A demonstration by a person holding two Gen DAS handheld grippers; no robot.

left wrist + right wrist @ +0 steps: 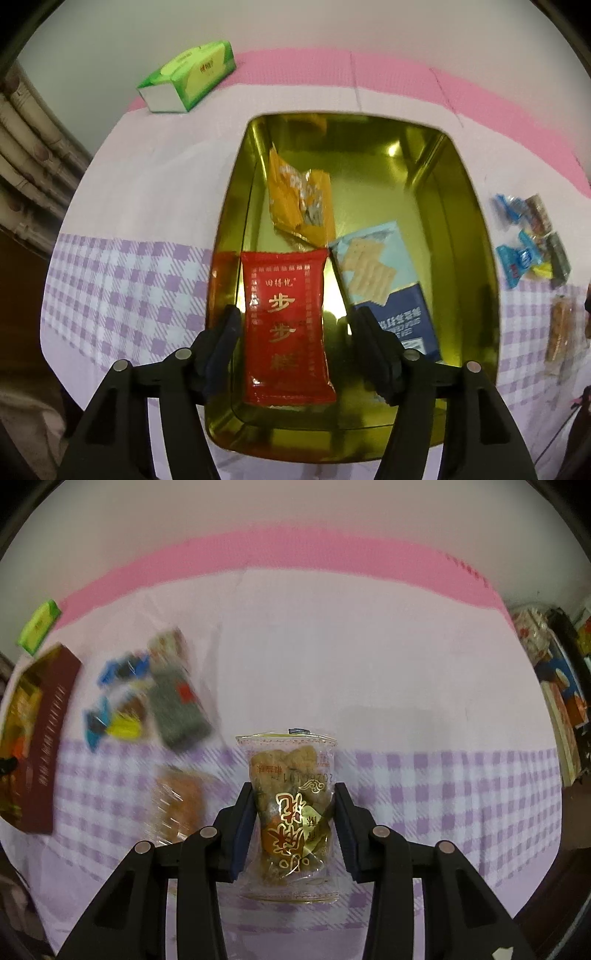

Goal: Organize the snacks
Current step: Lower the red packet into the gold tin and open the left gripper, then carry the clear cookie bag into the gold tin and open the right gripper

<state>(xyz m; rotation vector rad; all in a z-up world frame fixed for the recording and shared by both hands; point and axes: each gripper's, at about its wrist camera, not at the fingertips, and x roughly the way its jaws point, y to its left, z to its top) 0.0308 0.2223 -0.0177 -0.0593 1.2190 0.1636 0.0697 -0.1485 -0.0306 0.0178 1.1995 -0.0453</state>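
Between your left hand-held gripper (293, 332) fingers lies a red snack packet (286, 326), jaws spread wider than it, not pressing; it rests in the gold tin (476, 236) beside a blue cracker box (384, 280), an orange packet (299, 199) farther back. Your right hand-held gripper (294, 827) clamps a clear packet of fried snacks (291, 812) above the checked cloth (443, 794).
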